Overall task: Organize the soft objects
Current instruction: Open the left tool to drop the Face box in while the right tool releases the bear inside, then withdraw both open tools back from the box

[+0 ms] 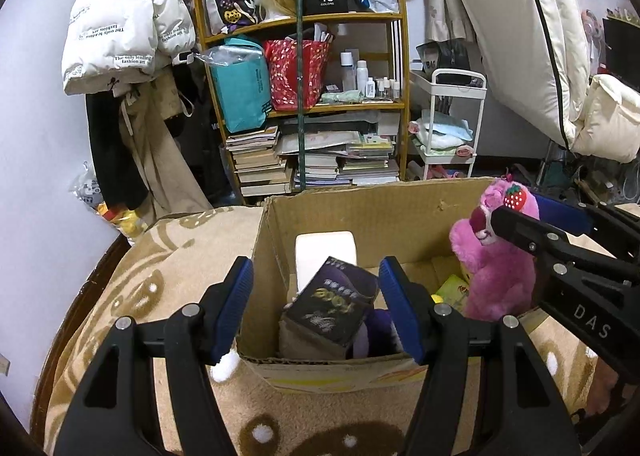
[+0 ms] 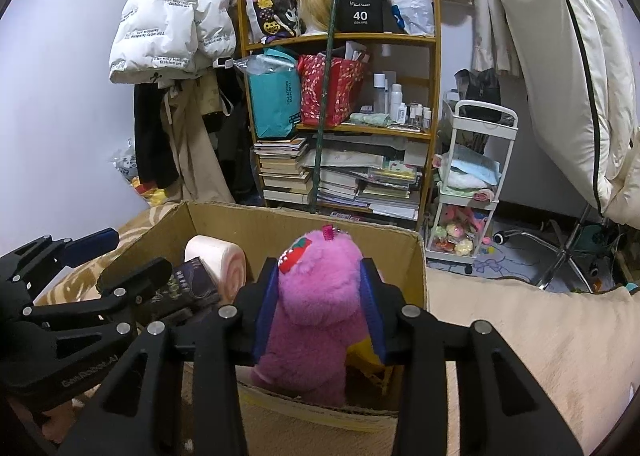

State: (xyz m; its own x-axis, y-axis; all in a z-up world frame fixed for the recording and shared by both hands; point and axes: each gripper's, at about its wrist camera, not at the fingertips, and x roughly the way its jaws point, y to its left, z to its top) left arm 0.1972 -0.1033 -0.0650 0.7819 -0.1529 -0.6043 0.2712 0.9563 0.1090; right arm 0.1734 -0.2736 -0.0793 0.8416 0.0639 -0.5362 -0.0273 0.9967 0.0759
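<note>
An open cardboard box point(image 1: 360, 216) point(image 2: 224, 220) sits on a tan patterned blanket. Inside lie a dark packet point(image 1: 328, 304) point(image 2: 188, 280), a white-pink rolled towel point(image 1: 326, 252) point(image 2: 218, 260) and a yellow-green item point(image 1: 452, 288). My right gripper point(image 2: 320, 296) is shut on a pink plush bear point(image 2: 316, 304) point(image 1: 496, 256) with a strawberry on its head, holding it upright at the box's right side. My left gripper point(image 1: 316, 296) is open and empty over the box's near edge, above the dark packet.
A wooden shelf point(image 1: 304, 104) point(image 2: 340, 116) with bags, bottles and book stacks stands behind the box. A white cart point(image 1: 448, 124) point(image 2: 468, 184) is to its right. Coats hang at the left; white bedding hangs at the right. A chair base point(image 2: 560, 256) is on the floor.
</note>
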